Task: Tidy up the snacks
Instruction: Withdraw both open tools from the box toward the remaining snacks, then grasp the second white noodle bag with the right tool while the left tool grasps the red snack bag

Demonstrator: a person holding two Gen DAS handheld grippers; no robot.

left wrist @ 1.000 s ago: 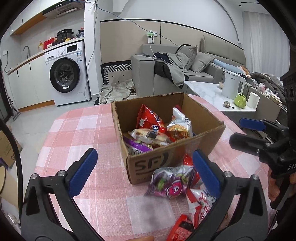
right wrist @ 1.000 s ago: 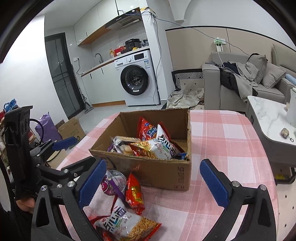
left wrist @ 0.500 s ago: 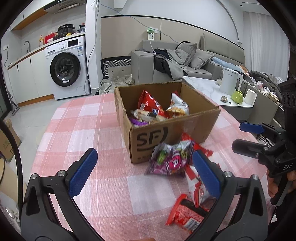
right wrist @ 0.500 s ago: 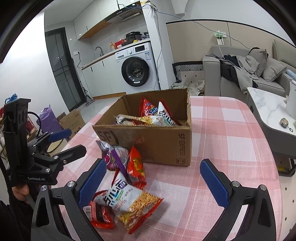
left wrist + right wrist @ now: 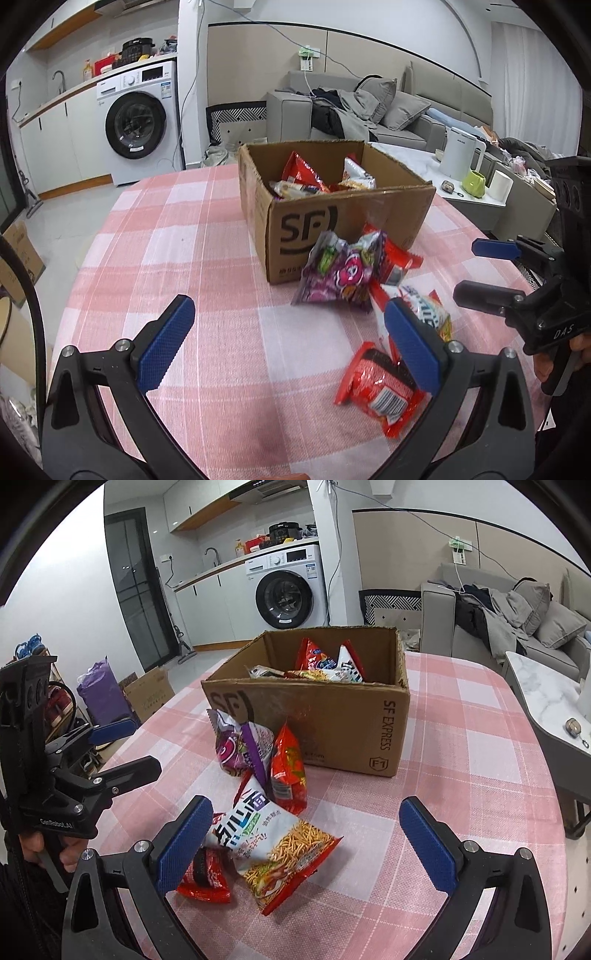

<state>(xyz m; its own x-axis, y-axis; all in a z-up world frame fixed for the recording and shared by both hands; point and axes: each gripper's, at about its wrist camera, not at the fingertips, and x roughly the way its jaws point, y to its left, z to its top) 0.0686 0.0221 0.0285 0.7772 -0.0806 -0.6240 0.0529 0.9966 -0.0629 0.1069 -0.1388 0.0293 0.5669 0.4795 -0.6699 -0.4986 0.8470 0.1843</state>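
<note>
Four snack packets lying loose on the checked surface (image 5: pixel 461 709), just in front of the cardboard box (image 5: pixel 332 720) that already holds others. Nearest the right hand-held gripper (image 5: pixel 306 836), jaws spread and empty: the noodle-snack bag (image 5: pixel 280 853), just ahead and left of centre, long axis slanting across the opening. Left hand-held gripper (image 5: pixel 288 339) likewise released, the red wrapper (image 5: pixel 380 391) low by its right finger. Likely first pick: the noodle bag, by the right.

I count one cardboard box (image 5: pixel 332 723) on the worktop (image 5: pixel 461 775), four snack packets loose in front of it (image 5: pixel 273 849), at least three more packets inside (image 5: pixel 325 664), and two claws, left (image 5: pixel 288 343) and right (image 5: pixel 306 842).
</note>
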